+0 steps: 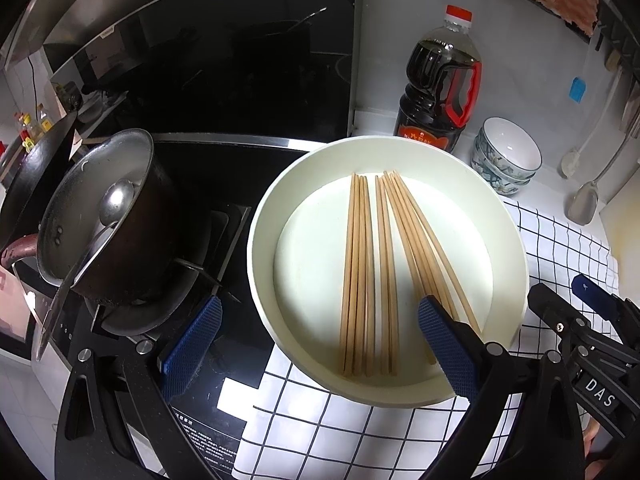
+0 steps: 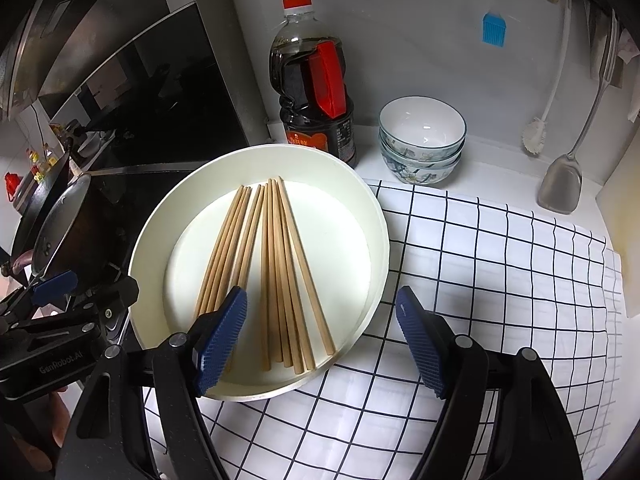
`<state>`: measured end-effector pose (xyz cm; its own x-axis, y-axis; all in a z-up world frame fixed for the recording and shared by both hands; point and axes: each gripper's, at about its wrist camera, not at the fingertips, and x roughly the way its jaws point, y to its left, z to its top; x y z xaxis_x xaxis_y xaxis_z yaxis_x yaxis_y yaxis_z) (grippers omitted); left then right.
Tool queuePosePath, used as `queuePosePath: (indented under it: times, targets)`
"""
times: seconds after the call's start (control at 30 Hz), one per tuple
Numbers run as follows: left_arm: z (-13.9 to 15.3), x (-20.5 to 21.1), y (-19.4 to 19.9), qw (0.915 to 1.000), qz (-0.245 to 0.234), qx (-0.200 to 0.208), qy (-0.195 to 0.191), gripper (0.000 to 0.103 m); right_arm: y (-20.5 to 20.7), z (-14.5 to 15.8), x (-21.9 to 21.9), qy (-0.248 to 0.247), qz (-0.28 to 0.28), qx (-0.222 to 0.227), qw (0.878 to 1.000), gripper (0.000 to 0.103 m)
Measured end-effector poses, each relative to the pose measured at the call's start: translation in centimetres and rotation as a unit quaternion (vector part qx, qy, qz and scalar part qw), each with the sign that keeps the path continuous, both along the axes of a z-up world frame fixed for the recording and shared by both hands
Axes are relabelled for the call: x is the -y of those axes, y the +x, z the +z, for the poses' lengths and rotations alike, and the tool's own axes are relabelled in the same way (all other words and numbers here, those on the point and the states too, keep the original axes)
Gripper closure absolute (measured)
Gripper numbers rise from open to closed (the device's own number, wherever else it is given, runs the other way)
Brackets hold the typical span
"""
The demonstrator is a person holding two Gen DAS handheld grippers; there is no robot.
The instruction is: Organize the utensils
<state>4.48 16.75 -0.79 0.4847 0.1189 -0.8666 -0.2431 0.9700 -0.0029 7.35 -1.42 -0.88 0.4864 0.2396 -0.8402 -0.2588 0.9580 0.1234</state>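
Several wooden chopsticks (image 1: 376,264) lie fanned out in a round white tray (image 1: 280,184) on a checked cloth; they also show in the right wrist view (image 2: 276,272), in the same tray (image 2: 376,224). My left gripper (image 1: 320,344) is open and empty over the tray's near left edge. My right gripper (image 2: 320,340) is open and empty over the tray's near right edge, its left finger above the chopsticks' near ends. The right gripper's body shows at the right of the left wrist view (image 1: 584,320).
A dark pot (image 1: 104,216) with a ladle sits on the stove at left. A soy sauce bottle (image 2: 316,84) and stacked bowls (image 2: 422,140) stand behind the tray. A metal spatula (image 2: 560,184) and brushes hang on the wall at right. The checked cloth (image 2: 500,280) covers the counter.
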Motion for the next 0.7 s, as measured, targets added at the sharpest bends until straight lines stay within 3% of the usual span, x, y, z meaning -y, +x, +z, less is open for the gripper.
queuePosePath:
  times: [0.7]
  targets:
    - [-0.04, -0.06, -0.05, 1.0000, 0.003, -0.005, 0.006, 0.006, -0.49, 0.23, -0.54, -0.005, 0.002, 0.004, 1.000, 0.030]
